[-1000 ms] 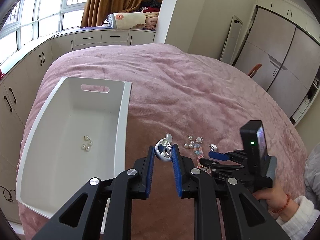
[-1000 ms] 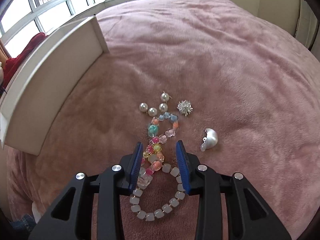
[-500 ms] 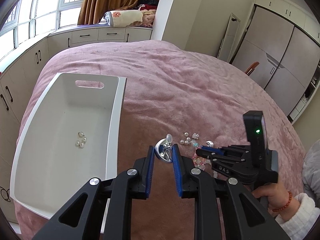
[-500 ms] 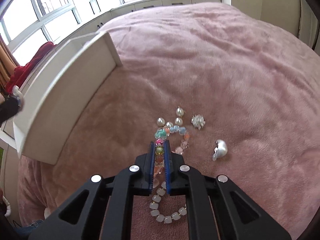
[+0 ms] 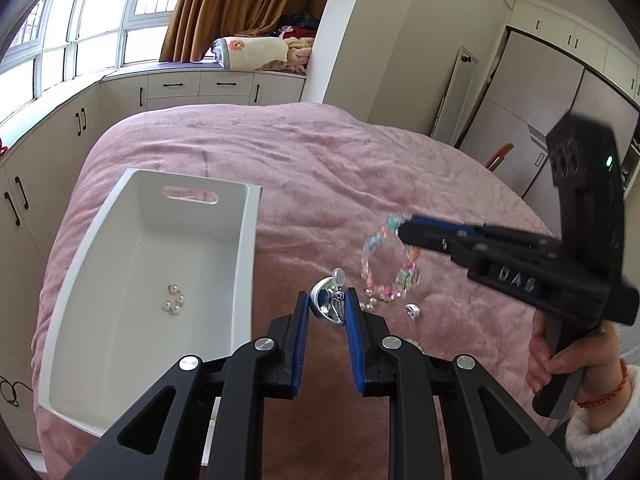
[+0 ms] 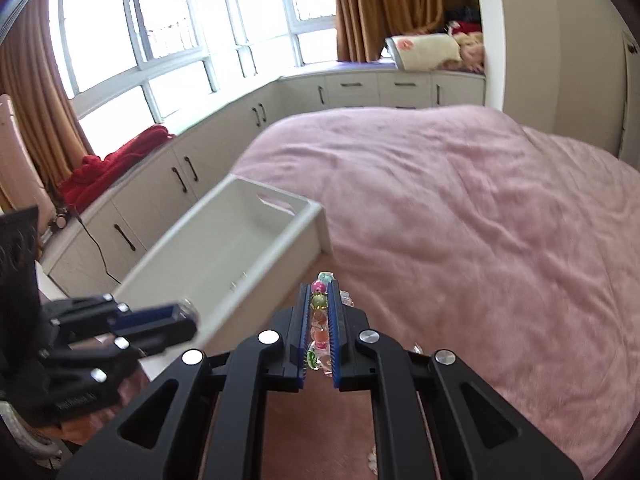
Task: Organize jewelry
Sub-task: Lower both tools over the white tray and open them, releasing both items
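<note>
My right gripper (image 6: 319, 320) has its blue pads clamped tight on the multicoloured beaded bracelet (image 6: 320, 322); in the left wrist view that bracelet's loop (image 5: 390, 258) dangles blurred from the fingertips, clear of the pink plush bedspread (image 5: 320, 168). A hand (image 5: 560, 364) in a white sleeve with a red bead wristband grips the handle at four o'clock. My left gripper (image 5: 328, 308) is squeezed on the shiny silver curved earring (image 5: 326, 304), its pads pressing both sides. Just beyond, at one o'clock, loose pearl beads (image 5: 370, 304) and a small silver shell-shaped piece (image 5: 413, 310) lie on the cover. At nine o'clock sits the white rectangular plastic bin (image 5: 248, 248) with a handle slot, a little cluster of pearls (image 5: 175, 300) on its floor.
</note>
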`<state>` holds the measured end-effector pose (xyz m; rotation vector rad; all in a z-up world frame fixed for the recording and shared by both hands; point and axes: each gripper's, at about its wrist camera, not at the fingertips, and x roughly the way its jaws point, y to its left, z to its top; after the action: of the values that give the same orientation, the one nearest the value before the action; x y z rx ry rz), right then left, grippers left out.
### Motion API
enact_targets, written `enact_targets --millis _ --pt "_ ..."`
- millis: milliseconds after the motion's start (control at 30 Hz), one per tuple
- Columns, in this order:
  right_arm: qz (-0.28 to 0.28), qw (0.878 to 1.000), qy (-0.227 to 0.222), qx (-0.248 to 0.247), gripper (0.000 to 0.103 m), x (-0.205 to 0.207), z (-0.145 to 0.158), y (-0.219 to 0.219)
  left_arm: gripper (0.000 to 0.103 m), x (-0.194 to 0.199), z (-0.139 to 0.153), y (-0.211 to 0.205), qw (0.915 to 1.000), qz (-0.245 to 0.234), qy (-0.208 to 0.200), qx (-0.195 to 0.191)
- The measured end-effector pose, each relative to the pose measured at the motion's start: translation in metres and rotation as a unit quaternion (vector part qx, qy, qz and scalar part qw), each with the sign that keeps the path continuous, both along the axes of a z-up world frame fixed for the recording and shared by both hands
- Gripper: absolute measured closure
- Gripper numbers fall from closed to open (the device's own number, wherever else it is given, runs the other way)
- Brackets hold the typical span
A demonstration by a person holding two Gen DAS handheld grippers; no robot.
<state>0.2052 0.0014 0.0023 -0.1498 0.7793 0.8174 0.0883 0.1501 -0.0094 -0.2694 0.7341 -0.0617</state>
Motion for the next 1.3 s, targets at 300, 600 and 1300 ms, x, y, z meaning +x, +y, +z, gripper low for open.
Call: enact_targets --millis 300,600,1300 --pt "0.057 0.998 -0.026 0.018 0.094 0.001 0.040 0.080 0.080 -0.009 0.008 0.040 0.9991 0.040 -0.003 0.009" --pt "0.105 0.994 0.023 -0.012 0.094 0.013 0.006 0.167 0.080 0.001 -0.012 0.083 0.9964 0.064 0.042 0.035" --pt "0.090 0.993 0.067 -0.048 0.054 0.030 -0.048 0.199 0.052 0.018 -0.055 0.108 0.9910 0.083 0.102 0.026"
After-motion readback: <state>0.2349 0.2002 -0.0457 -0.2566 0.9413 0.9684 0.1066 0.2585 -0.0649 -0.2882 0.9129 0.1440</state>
